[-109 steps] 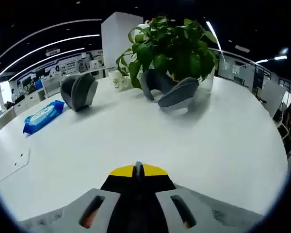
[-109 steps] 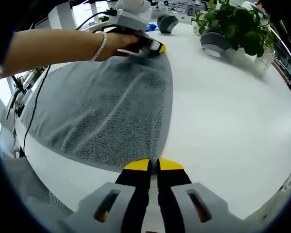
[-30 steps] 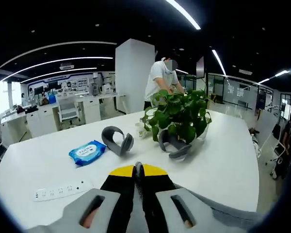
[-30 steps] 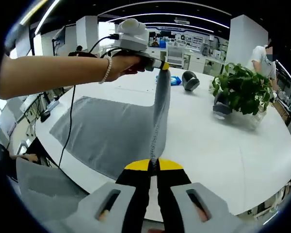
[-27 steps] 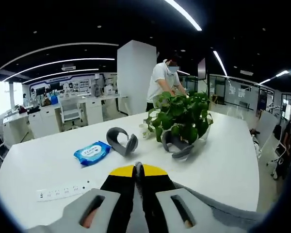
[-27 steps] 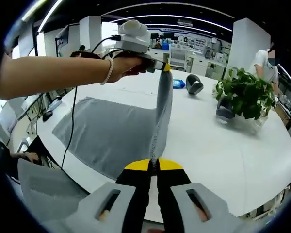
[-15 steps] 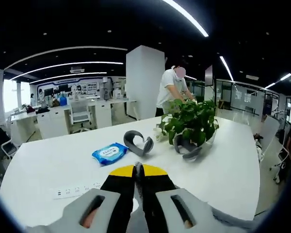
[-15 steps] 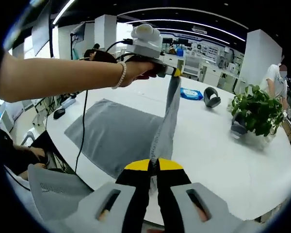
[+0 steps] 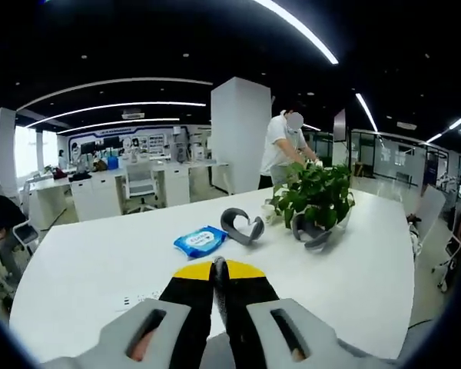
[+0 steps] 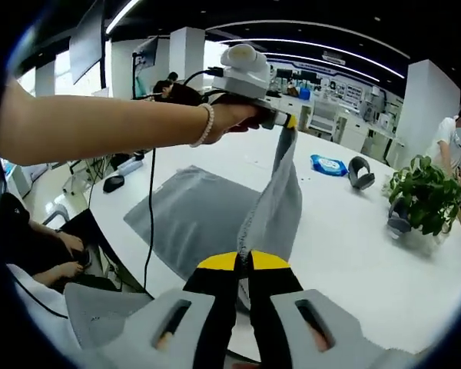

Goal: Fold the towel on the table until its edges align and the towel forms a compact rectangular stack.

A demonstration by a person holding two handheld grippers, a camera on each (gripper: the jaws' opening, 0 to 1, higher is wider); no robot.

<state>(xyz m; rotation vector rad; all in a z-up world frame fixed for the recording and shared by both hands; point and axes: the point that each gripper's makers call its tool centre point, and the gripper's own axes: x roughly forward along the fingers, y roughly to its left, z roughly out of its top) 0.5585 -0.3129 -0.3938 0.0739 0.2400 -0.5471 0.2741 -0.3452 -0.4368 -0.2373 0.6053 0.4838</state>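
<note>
The grey towel (image 10: 280,200) hangs stretched between my two grippers, and its other half (image 10: 192,219) lies flat on the white table (image 10: 346,231). In the right gripper view my right gripper (image 10: 243,261) is shut on the near corner of the lifted edge. The left gripper (image 10: 290,123), held by a hand with a bead bracelet, pinches the far corner high above the table. In the left gripper view my left gripper (image 9: 219,269) is shut, with grey towel cloth (image 9: 212,347) showing between its jaws.
On the far side of the table are a blue wipes pack (image 9: 202,241), two grey headsets (image 9: 242,227) and a potted plant (image 9: 319,196). A white power strip (image 9: 142,296) lies nearer. A cable (image 10: 148,231) dangles from the left gripper. A person (image 9: 286,150) stands behind the plant.
Both grippers have risen and drawn back from the table with the towel edge. More of the towel hangs off the table than a second ago.
</note>
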